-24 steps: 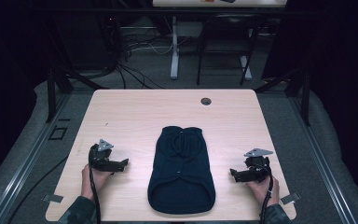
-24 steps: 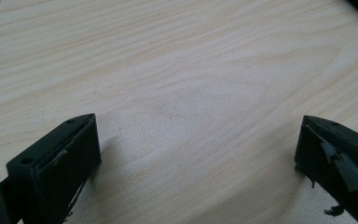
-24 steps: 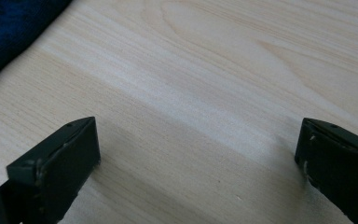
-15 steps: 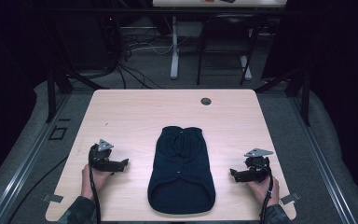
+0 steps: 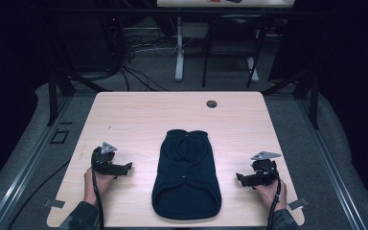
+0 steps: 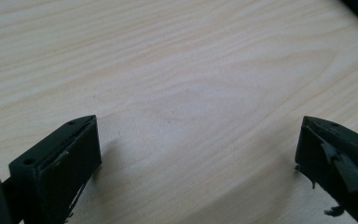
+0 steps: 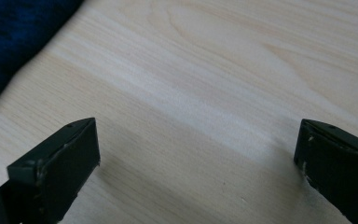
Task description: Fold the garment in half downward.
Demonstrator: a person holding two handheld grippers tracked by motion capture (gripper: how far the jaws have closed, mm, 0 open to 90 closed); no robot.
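Table: pale wood-grain tabletop (image 5: 139, 120), bare on both flanks, the same as in the earlier high-view pictures.
Garment: dark navy knitted sleeveless top (image 5: 187, 175) lies flat between the two claws, apart from both, its neck end at the far side and its wide hem toward the person; its outline matches the earlier pictures.
Left claw: left gripper (image 5: 127, 167) rests on the wood, tips turned toward the garment's side edge; the left gripper view shows its jaws spread wide with only wood between them and a dark corner of cloth beyond its right jaw.
Right claw: right gripper (image 5: 239, 178) mirrors it on the other flank, jaws wide apart and empty; navy cloth sits ahead of its left jaw in the right gripper view.
Change: none that can be seen; both hands hold the same spots as a moment ago.
Meaning: by my reading the work on the garment has not started, and the first reach inward to its edges is yet to come.
Small thing: round dark grommet hole (image 5: 212, 104) well beyond the garment's neck.
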